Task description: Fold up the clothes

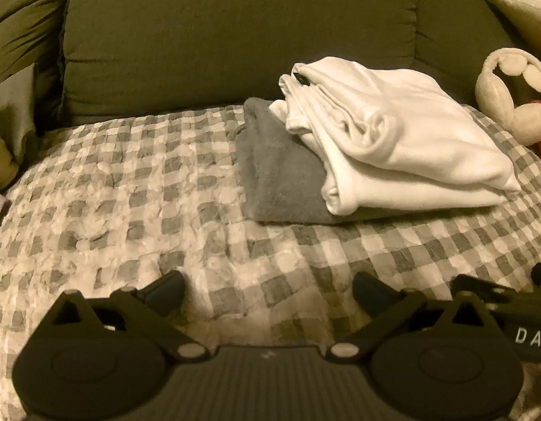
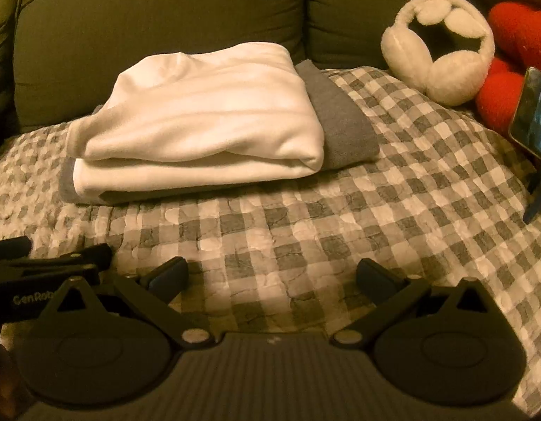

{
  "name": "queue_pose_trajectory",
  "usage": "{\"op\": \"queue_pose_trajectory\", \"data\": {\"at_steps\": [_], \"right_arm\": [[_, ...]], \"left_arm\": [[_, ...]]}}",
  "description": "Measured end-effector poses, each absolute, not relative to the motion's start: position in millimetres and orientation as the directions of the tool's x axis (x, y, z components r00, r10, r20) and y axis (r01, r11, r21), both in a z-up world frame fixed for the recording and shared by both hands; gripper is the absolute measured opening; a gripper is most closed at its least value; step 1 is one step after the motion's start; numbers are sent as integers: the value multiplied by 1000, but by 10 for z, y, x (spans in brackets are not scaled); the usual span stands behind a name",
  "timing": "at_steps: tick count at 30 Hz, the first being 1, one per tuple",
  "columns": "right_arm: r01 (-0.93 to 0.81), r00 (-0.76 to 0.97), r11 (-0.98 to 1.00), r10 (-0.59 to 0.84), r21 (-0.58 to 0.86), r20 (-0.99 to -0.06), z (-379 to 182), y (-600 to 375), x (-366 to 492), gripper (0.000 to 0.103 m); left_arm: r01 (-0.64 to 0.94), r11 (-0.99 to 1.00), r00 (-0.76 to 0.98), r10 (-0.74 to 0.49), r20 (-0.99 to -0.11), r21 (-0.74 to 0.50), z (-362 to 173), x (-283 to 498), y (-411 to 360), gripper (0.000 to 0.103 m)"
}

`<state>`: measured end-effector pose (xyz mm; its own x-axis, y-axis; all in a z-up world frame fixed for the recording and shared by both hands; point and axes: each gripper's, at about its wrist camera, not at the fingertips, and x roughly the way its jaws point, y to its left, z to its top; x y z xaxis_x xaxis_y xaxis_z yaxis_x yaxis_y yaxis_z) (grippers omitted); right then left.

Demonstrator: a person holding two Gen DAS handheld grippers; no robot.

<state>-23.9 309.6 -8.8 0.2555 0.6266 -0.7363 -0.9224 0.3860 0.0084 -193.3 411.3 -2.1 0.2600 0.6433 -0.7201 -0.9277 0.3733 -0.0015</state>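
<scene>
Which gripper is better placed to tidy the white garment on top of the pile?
Probably the left gripper. Its view faces the messy, bunched end of the white garment on the grey towel. The right gripper faces the smooth folded edge. Both are open and empty.

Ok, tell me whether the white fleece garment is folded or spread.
Folded. The white fleece garment shows stacked layers with rounded fold edges, resting atop a folded grey towel.
</scene>
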Motion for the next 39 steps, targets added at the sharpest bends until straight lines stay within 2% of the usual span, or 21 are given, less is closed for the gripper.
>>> {"op": "queue_pose_trajectory", "data": {"at_steps": [13,39], "right_arm": [[-934,276,356,681,-23,-678,-155,3075,-272,103],[-936,277,352,676,-31,-682,-139,3082,-304,103]], "left_arm": [[-929,370,279,683,-675,-10,-61,-1968,4093,103],[-929,370,283,680,-676,-17,-55,-1990,4080,103]]}}
